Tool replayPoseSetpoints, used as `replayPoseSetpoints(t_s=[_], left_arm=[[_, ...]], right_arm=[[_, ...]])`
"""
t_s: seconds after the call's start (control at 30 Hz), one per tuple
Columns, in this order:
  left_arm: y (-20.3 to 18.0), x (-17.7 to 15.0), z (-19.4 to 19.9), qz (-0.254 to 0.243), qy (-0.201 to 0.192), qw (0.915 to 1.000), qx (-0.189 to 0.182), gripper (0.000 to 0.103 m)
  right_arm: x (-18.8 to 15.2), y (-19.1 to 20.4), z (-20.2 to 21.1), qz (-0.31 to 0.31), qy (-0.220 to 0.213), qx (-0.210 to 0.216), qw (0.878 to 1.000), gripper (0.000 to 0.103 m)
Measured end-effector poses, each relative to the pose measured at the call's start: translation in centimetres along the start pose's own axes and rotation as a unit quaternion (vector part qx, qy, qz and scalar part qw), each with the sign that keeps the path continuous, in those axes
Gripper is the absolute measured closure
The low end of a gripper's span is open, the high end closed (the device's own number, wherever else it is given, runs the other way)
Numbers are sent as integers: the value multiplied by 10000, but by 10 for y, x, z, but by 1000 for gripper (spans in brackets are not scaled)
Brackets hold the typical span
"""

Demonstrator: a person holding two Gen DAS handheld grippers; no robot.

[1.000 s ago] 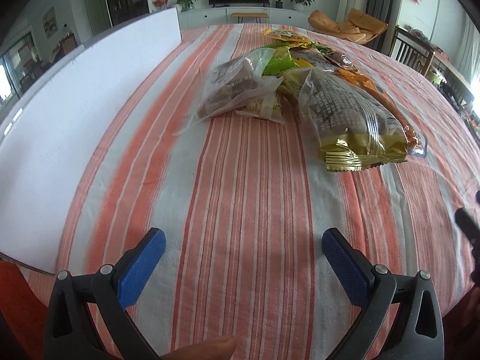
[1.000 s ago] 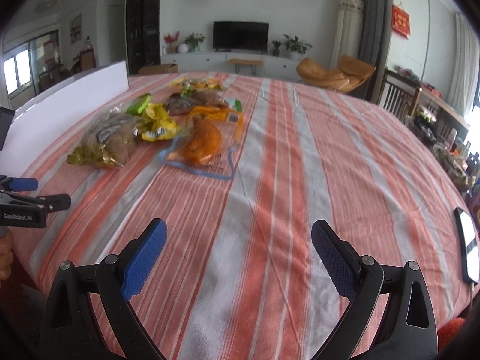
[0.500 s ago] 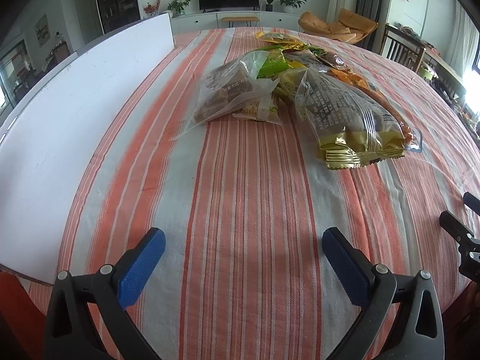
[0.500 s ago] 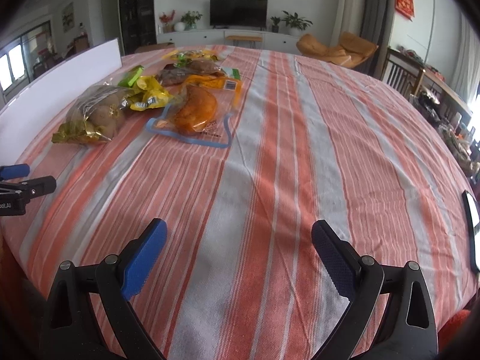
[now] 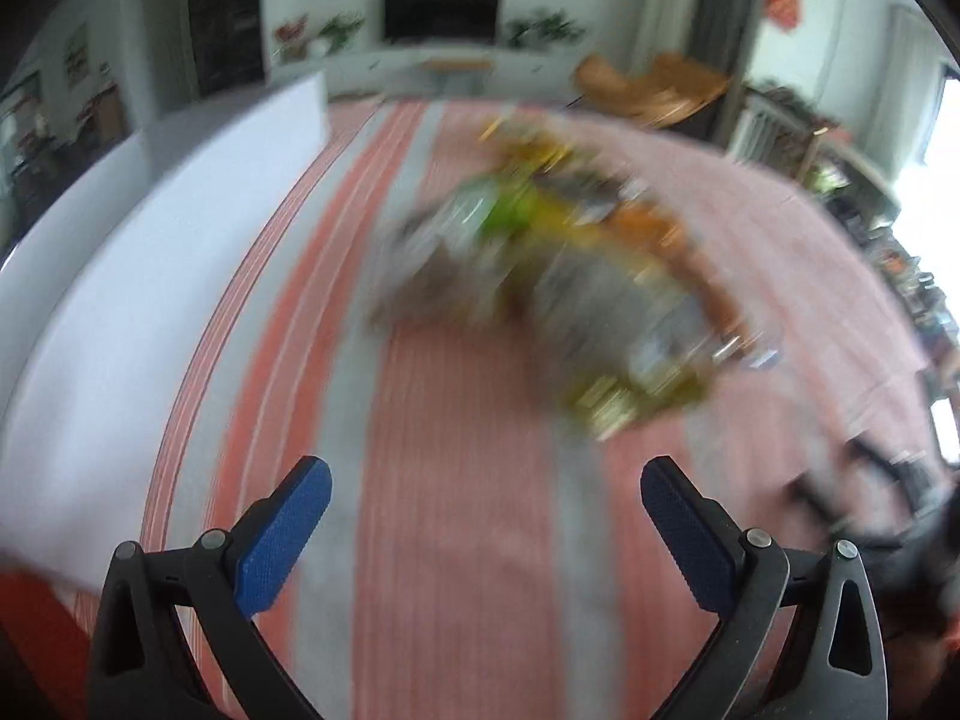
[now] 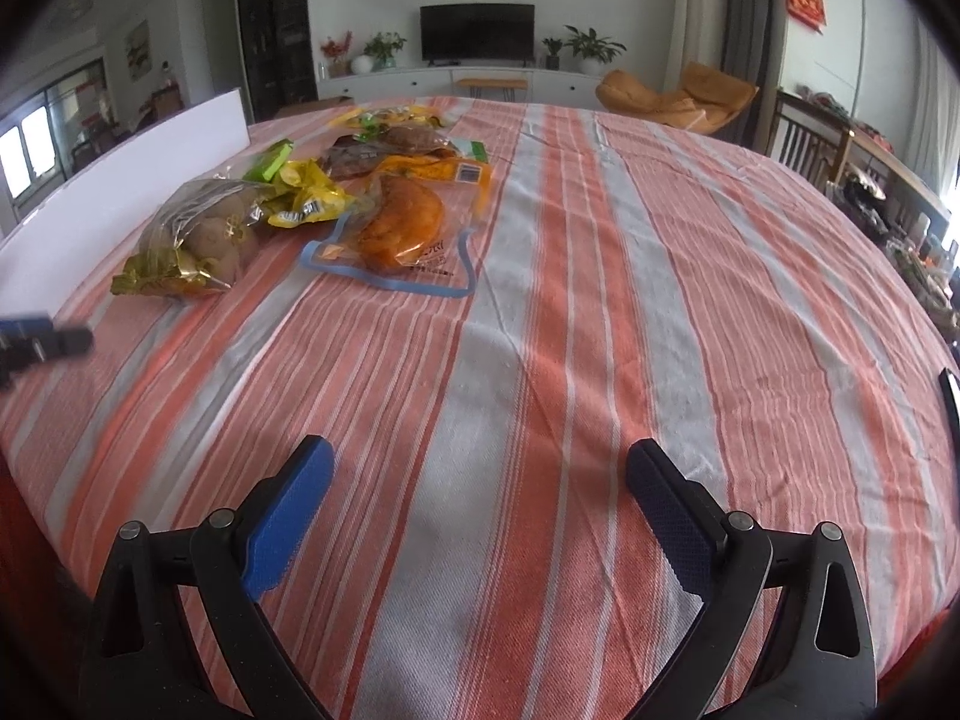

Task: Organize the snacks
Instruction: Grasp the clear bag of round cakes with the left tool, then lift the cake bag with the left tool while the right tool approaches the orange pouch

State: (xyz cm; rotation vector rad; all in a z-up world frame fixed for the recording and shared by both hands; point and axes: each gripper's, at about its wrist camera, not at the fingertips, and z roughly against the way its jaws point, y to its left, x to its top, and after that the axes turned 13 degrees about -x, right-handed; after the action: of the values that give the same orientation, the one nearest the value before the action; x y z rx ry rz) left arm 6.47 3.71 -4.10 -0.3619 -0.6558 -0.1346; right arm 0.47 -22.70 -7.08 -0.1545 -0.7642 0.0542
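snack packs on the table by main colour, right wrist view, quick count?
Gold-trimmed clear bag: 1
Yellow packs: 2
Green packs: 2
Orange packs: 2
Brown packs: 2
Total: 9, approximate, since the pile overlaps at the back.

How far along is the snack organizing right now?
Nothing looks sorted yet: the snack packets lie in one loose pile on the striped tablecloth, next to the white board. Nothing is in hand: the left gripper and the right gripper are both open and empty, short of the pile. All the picking and placing remains.
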Motion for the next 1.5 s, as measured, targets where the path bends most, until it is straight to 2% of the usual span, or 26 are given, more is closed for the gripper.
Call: replayPoseSetpoints(t_s=[0.07,0.13,0.23,0.27,0.33,0.4,0.57,0.63,0.7,0.77,1.0,1.2,1.5], left_arm=[[-13,25,-8,-58,146,9993,-342,0],[-19,42,-24,-41,315,9987,-402,0],[-27,57,-63,-129,580,9982,97,1],[-30,57,-73,-157,595,9979,214,4],[-34,52,-76,-162,513,9984,192,28],[-35,40,-66,-160,386,9991,112,32],[-36,-5,-28,-814,568,9949,-173,30],[-34,-20,-19,-1042,681,9921,-158,26],[-33,-26,-20,-1107,841,9902,-98,15],[-32,-30,-25,-1144,854,9897,-48,13],[-24,-14,-62,-906,1024,9905,115,13],[-9,-20,-57,-656,964,9932,-69,16],[-6,-23,-52,-634,910,9938,-3,23]], right_arm=[[1,1,0,5,-25,7,10000,3],[2,1,-1,15,-34,20,10000,3],[2,2,-2,31,-51,35,10000,3],[2,2,-2,34,-58,38,10000,3],[1,2,-1,41,-76,47,10000,3],[0,1,-1,48,-92,62,9999,3],[1,1,-2,75,-101,103,9999,3],[1,1,-2,78,-98,107,9999,3],[2,1,-3,81,-94,111,9999,3],[2,1,-4,84,-88,113,9999,3],[2,1,-4,125,-105,170,9997,3],[0,2,-3,123,-163,179,9996,3],[-3,1,-1,87,-242,170,9995,3]])
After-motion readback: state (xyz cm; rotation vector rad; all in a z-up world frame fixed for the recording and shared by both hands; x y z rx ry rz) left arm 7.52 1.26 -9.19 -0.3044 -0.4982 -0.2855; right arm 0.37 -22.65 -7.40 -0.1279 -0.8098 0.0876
